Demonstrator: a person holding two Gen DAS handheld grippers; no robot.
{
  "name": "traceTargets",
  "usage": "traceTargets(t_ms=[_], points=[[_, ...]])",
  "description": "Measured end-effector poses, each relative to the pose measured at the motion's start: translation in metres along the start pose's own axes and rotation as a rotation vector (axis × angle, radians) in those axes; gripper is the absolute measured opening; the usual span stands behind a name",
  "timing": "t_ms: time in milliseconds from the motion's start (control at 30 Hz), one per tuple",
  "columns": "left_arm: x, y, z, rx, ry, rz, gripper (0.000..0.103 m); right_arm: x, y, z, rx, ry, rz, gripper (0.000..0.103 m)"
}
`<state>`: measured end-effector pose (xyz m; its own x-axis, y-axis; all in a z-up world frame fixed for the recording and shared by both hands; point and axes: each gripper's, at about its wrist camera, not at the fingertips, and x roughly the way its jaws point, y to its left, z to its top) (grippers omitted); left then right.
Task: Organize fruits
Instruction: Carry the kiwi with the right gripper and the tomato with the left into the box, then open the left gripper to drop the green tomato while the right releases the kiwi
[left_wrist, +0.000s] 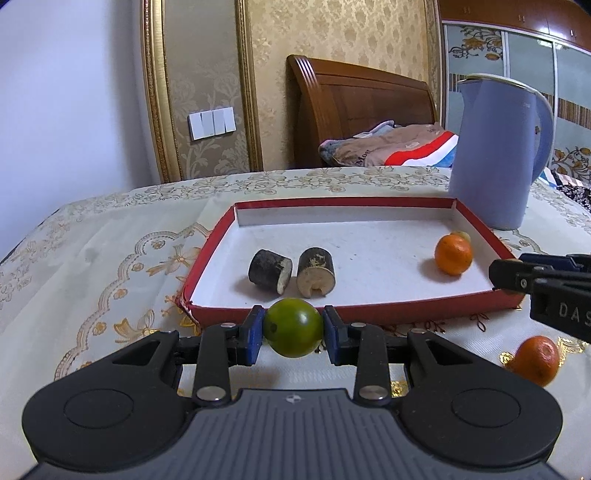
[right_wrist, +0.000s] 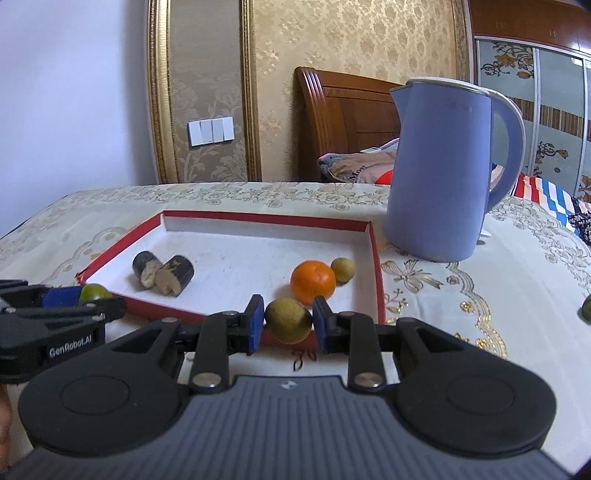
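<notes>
My left gripper (left_wrist: 293, 328) is shut on a round green fruit (left_wrist: 293, 326), held just in front of the near wall of the red box lid (left_wrist: 369, 314). Shut on a yellow-green fruit (right_wrist: 289, 320), my right gripper (right_wrist: 289, 322) hangs over the lid's (right_wrist: 373, 236) near right corner. Inside the lid lie two dark stem pieces (left_wrist: 271, 271) (left_wrist: 316, 271), an orange (left_wrist: 453, 254) and a small yellowish fruit (right_wrist: 342, 270). The right gripper shows at the right edge of the left wrist view, and the left gripper with its green fruit (right_wrist: 94, 293) at the left of the right wrist view.
A tall blue kettle (right_wrist: 443, 166) stands behind the lid's right side. Another orange (left_wrist: 537, 360) lies on the embroidered tablecloth (left_wrist: 92, 258) right of my left gripper. A green fruit (right_wrist: 586, 306) sits at the far right edge. A bed with clothes is behind the table.
</notes>
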<state>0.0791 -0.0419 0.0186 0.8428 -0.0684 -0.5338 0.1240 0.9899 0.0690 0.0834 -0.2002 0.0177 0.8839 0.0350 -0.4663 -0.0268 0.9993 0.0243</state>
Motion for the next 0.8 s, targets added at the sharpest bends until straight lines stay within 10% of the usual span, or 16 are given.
traceTargets(t_ms=[800], points=[[0.059, 0.003, 0.043, -0.038, -0.018, 0.061, 0.033, 0.067, 0.017, 0.025, 0.003, 0.063, -0.012, 0.027]])
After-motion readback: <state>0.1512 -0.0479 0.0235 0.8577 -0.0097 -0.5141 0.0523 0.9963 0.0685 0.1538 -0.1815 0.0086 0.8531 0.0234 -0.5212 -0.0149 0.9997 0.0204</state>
